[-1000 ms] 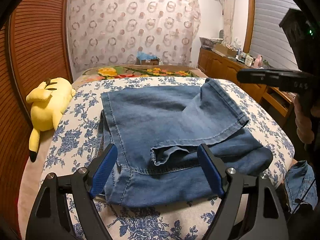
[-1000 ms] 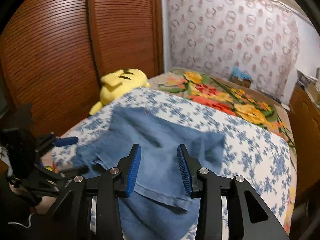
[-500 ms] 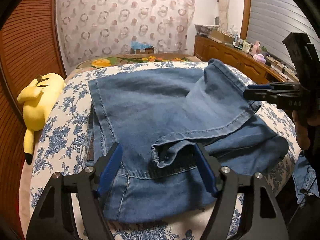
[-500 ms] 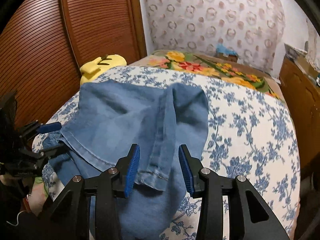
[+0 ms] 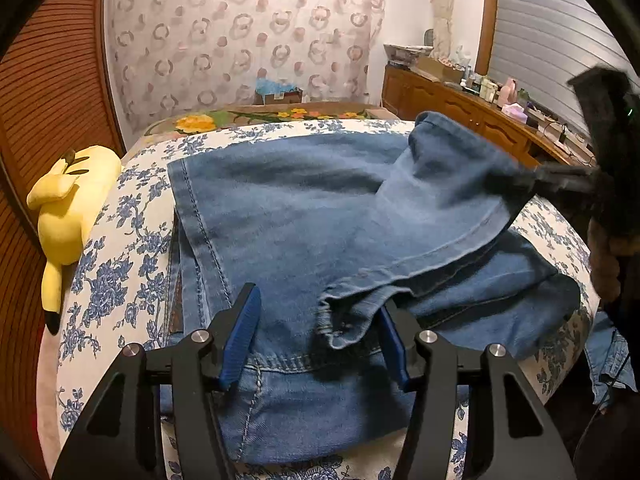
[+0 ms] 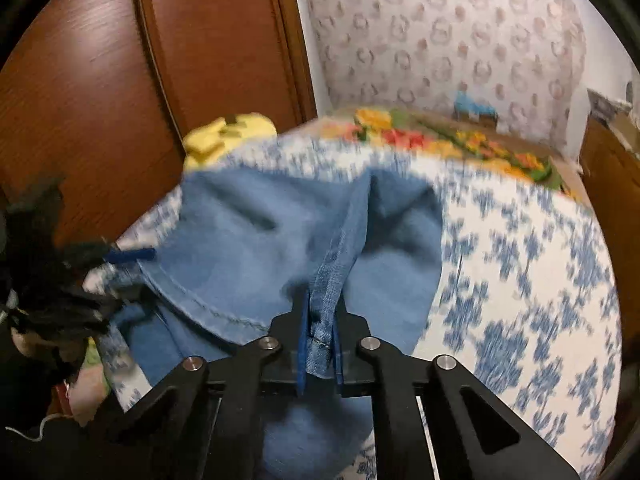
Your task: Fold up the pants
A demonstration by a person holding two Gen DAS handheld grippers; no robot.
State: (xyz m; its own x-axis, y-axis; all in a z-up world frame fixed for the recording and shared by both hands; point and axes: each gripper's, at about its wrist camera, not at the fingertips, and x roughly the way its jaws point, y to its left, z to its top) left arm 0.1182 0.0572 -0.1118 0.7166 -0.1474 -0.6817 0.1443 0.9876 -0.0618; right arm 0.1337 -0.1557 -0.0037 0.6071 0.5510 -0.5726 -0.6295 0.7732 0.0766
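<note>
**One hem pinched, one hem loose: the fold can skew from here**

Your right gripper (image 6: 320,344) is pressed together on a thin strip of hem of the pants (image 5: 320,208), and that strip is all it holds. The grip looks shallow; if you pull hard or fast, the denim could slide out of the pads and the leg would drop back in a heap. The right wrist view is smeared with motion blur, so I cannot tell how deep the cloth sits between the fingers.

Your left gripper (image 5: 316,344) is spread wide, its blue pads on either side of the crumpled hem (image 5: 344,316) nearest you on the pants, gripping nothing. If it closes as it stands, it may catch only the top layer, or bunch the cloth below as well, and the two hems would then travel unevenly.

The pants lie across the floral bedspread (image 5: 120,264), already doubled over, with their near edge hanging just past the bed's front. Dragging towards yourself could pull the whole bundle off that edge. The yellow plush toy (image 5: 68,208) lies beside the pants on their far-left side, well apart, so it should only matter if you swing the cloth wide that way.
</note>
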